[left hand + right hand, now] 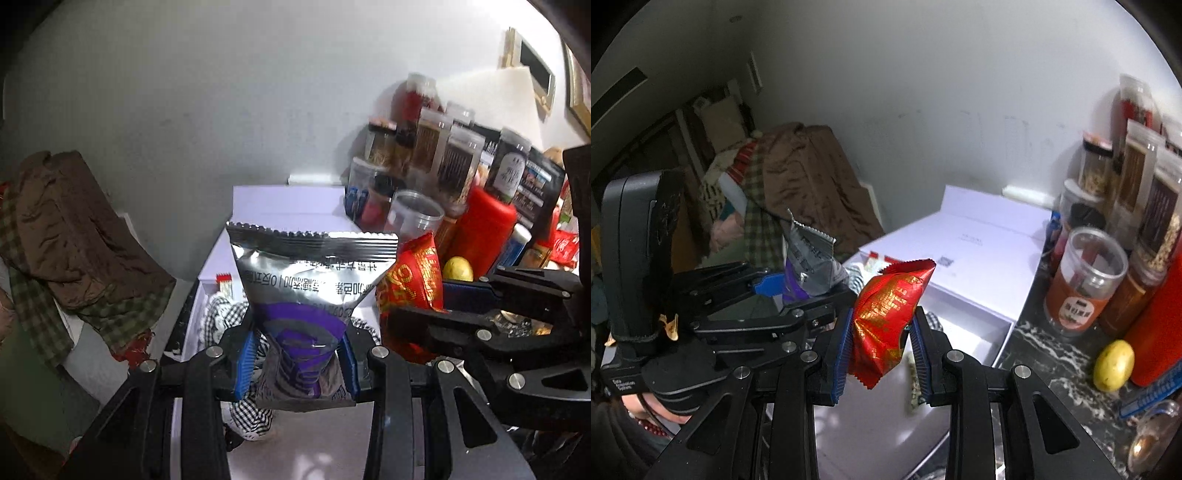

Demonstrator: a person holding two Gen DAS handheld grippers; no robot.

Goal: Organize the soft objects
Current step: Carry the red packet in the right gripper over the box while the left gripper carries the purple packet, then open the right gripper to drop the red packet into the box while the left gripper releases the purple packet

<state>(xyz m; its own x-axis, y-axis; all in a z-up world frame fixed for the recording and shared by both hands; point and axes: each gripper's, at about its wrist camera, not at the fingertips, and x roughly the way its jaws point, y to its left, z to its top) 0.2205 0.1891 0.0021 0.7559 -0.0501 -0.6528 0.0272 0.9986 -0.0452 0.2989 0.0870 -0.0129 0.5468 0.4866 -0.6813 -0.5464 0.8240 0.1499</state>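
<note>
My left gripper [298, 363] is shut on a silver and purple snack packet [310, 291] and holds it upright above an open white box [280, 206]. My right gripper [881, 354] is shut on a red and gold snack packet [886, 314], also held above the white box [979, 251]. The two grippers are side by side: the red packet [410, 280] shows at the right of the left wrist view, and the silver packet [812, 262] shows at the left of the right wrist view. A black and white checked cloth [236, 321] lies inside the box below the left gripper.
Several jars and containers [1086, 280] and a red cylinder [484, 232] crowd the dark marble counter [1052, 350] at right, with a yellow lemon [1113, 365]. A pile of brown and checked clothes [66, 236] lies at left. A grey wall stands behind.
</note>
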